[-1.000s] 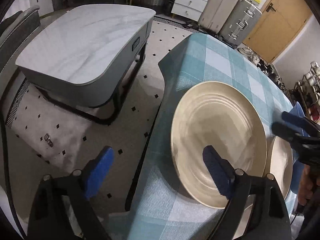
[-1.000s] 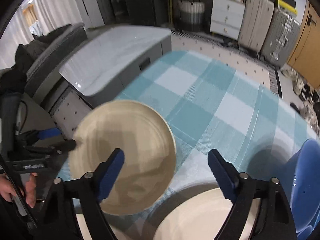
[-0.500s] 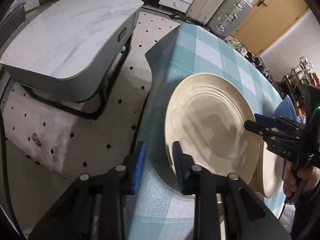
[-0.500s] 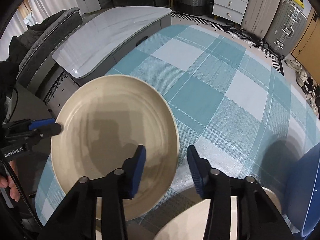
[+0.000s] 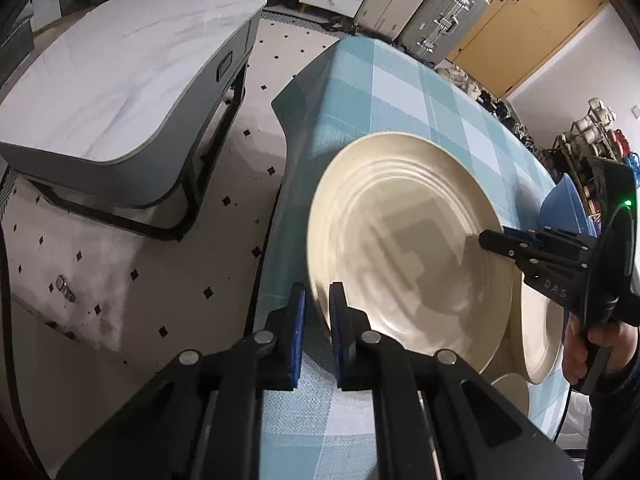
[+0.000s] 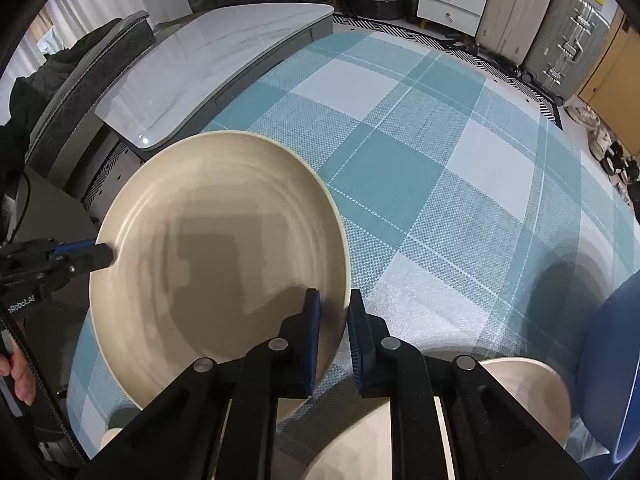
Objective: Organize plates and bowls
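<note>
A marble-topped coffee table (image 5: 120, 80) stands beside the checked tablecloth (image 6: 420, 168); suitcases (image 6: 536, 28), perhaps three, line the wall.

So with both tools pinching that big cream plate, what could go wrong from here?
1. Each tool, left tool and right tool, bites only the thin rim of the big cream plate, so it might slip or tilt.
2. A second cream plate and a blue bowl sit close by; swinging could knock them.

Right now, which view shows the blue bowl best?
Left wrist view: the blue bowl shows its rim and outer wall beyond the big plate, though the right gripper hides its lower part. The right wrist view catches only a cropped blue edge at the frame's right.
</note>
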The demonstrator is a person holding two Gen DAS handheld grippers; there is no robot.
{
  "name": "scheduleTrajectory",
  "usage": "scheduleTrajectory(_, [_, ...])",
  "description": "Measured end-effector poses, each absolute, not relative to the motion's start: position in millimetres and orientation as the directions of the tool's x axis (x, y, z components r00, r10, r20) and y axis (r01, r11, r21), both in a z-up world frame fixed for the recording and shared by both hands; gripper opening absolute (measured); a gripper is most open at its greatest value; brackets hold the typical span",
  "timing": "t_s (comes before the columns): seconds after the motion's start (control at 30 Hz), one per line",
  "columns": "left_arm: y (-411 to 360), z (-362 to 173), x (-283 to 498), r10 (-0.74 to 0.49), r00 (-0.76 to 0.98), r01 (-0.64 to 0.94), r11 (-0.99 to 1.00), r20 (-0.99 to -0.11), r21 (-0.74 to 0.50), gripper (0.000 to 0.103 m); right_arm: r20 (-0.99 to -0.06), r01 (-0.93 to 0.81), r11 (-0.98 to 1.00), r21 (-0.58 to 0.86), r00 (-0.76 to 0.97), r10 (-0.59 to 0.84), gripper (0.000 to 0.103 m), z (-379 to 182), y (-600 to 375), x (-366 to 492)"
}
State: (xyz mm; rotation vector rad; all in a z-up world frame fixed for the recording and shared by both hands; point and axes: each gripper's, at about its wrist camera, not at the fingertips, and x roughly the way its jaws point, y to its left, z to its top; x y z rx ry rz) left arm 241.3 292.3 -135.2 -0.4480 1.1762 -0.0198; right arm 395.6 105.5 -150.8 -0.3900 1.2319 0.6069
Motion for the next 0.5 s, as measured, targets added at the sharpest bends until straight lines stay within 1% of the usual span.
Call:
scheduleTrajectory(0.2, [286.4, -133.7, 242.1, -0.227, 0.382, -0.210, 0.923, -0.896, -0.324, 0.009, -0.951, -0.614, 0.788, 0.040, 0.217, 0.218, 0.013, -149.9, 105.7, 395.3])
scheduleTrajectory(0.3, [290.0, -132.7, 241.0, -0.239, 0.383, -0.223, 0.914, -0.892, -0.340, 0.009, -0.952, -0.608, 0.792, 0.048, 0.213, 0.221, 0.013, -149.9, 105.1, 395.1])
scheduleTrajectory(0.5, [291.4, -129.3, 237.0, -0.216, 0.386, -0.240, 0.915, -0.897, -0.323, 0.009, -0.950, -0.599, 0.798, 0.062, 0.210, 0.232, 0.011, -145.7, 106.5, 391.6])
